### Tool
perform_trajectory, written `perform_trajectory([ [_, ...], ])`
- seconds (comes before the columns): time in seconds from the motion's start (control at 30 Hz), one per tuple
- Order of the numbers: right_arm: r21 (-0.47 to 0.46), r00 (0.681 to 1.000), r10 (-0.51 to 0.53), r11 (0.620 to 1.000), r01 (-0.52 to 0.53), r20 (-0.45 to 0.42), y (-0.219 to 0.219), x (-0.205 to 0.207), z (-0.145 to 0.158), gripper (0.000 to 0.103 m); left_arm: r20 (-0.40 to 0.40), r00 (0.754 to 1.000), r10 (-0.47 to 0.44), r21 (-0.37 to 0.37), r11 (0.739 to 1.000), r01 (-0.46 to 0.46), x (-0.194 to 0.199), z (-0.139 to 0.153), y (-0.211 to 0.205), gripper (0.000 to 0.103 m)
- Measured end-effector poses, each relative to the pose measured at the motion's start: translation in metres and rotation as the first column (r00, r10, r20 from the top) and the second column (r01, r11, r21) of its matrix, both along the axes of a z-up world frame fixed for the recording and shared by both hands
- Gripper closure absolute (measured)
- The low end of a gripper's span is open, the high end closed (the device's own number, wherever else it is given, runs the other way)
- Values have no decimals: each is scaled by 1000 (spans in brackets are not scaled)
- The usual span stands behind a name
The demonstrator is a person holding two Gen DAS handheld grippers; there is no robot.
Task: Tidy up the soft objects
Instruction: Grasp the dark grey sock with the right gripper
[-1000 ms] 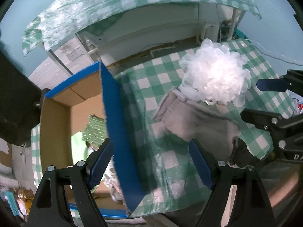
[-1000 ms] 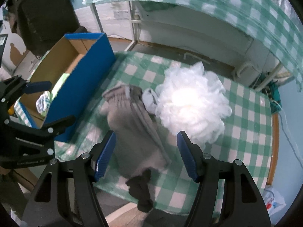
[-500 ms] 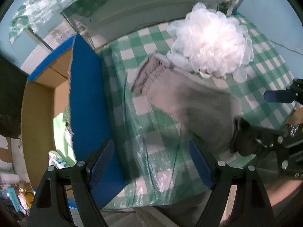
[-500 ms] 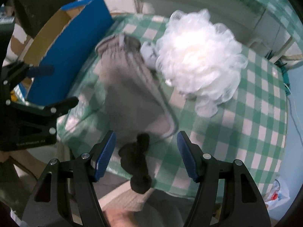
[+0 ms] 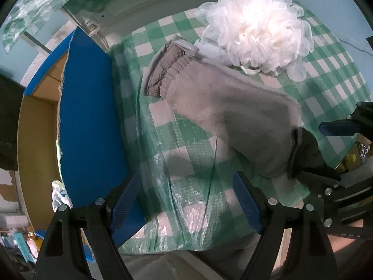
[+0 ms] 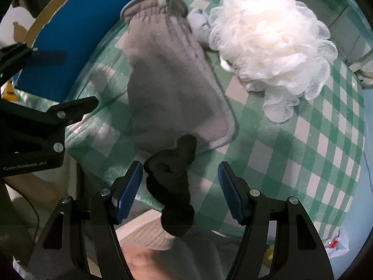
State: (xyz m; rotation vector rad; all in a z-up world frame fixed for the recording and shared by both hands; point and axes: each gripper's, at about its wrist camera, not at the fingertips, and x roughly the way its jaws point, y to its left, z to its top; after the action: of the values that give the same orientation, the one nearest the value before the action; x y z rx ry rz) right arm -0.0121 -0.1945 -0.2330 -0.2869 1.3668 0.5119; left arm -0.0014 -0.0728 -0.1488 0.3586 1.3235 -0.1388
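Looking along the left gripper (image 5: 186, 200), its blue-padded fingers stand wide apart and hold nothing, poised over the near edge of the green checked tablecloth (image 5: 186, 144). A grey mitt (image 5: 223, 107) lies ahead and to the right of them, its long axis slanting from the ribbed cuff at far left to the rounded end at near right. A dark sock (image 5: 305, 149) sits at that near-right end, well right of this gripper and just beside the other one's fingers. A white mesh pouf (image 5: 254, 25) rests beyond the mitt at far right, and the blue-walled cardboard box (image 5: 91, 116) stands to the left, against the table's edge.

From the right wrist, the right gripper (image 6: 179, 186) is likewise spread wide and empty, yet the dark sock (image 6: 172, 182) lies directly between its fingers, nearer the left pad, draped over the table's near edge with its long axis running away from the camera towards the mitt (image 6: 167, 74). By my reading the right hand is far the nearer, and would have only to close upon the sock; carrying it to the box (image 6: 77, 37) at far left would follow.
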Motion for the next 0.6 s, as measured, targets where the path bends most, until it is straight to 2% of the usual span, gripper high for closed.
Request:
perform_trajectory([
  [0.3,-51,999,48,997,-49,-24,15,-5,-20,37,-7,1000,4,2,1000,-4,-1,-2,-1,20],
  [0.33,-55,998,51,997,-53,-27,16,-6,-22,39,-10,1000,6,0,1000,-6,-1,-2,0,20],
  [0.43,-40,997,60,997,-62,-58,19,-8,-26,65,-11,1000,14,-5,1000,-14,1,-2,1,21],
  [0.6,-35,995,81,996,-82,-51,21,-11,-26,66,-12,1000,24,-11,1000,-25,3,0,3,21],
])
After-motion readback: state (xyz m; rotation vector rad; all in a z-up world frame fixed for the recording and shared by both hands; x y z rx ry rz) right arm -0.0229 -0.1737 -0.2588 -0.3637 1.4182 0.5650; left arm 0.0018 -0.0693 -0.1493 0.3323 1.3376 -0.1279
